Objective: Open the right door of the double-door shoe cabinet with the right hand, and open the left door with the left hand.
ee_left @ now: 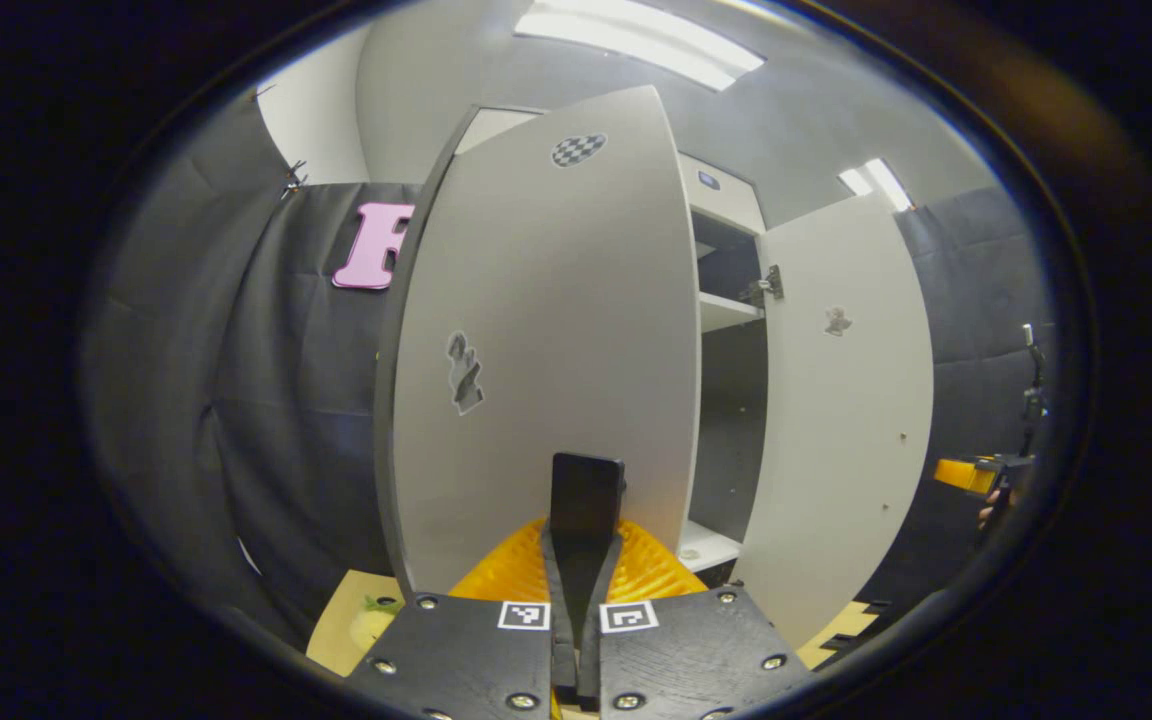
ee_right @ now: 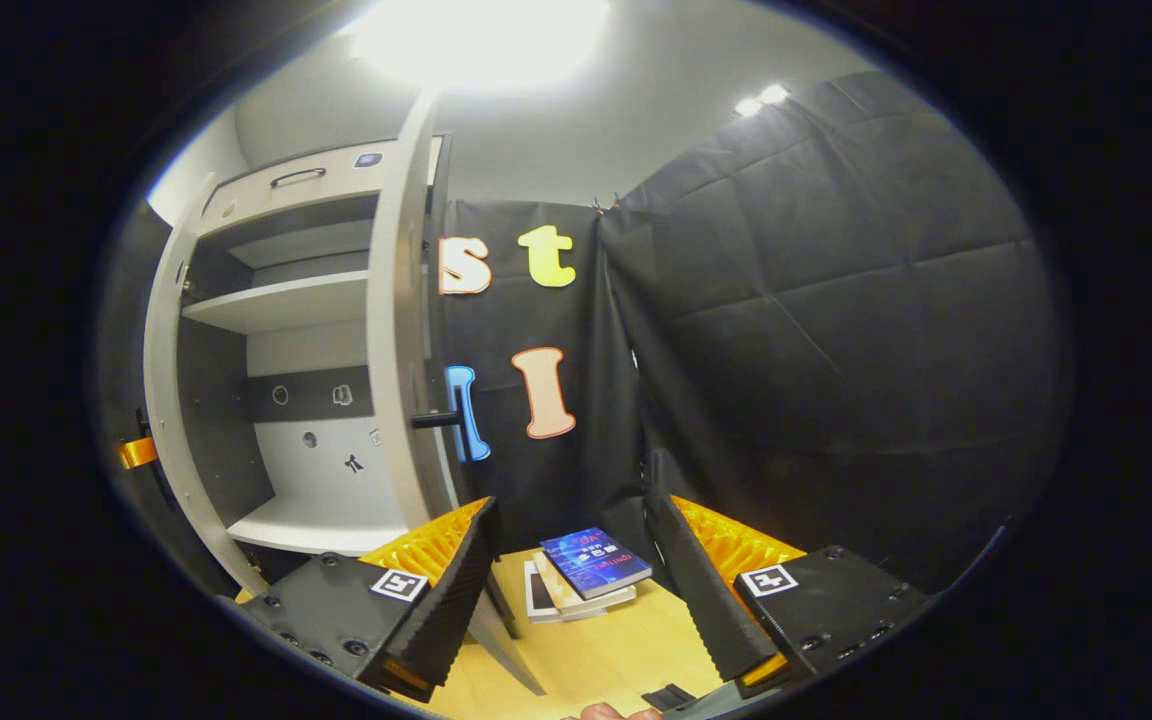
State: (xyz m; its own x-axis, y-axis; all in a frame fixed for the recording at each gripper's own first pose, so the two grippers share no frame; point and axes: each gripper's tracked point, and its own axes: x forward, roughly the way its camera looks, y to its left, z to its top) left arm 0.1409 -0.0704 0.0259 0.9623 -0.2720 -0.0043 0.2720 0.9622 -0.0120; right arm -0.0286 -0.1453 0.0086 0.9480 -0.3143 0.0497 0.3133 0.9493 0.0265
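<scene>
Both doors: I see left door (ee_left: 546, 340) and right door (ee_left: 846, 400) swung open; task looks done.
Left gripper (ee_left: 586, 480): my jaws together, against left door.
Right gripper (ee_right: 576, 590): my jaws apart, empty.

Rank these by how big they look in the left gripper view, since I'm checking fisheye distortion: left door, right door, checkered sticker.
1. left door, though it sits nearest the camera, which inflates it.
2. right door, farther off.
3. checkered sticker, by far the smallest.
</scene>
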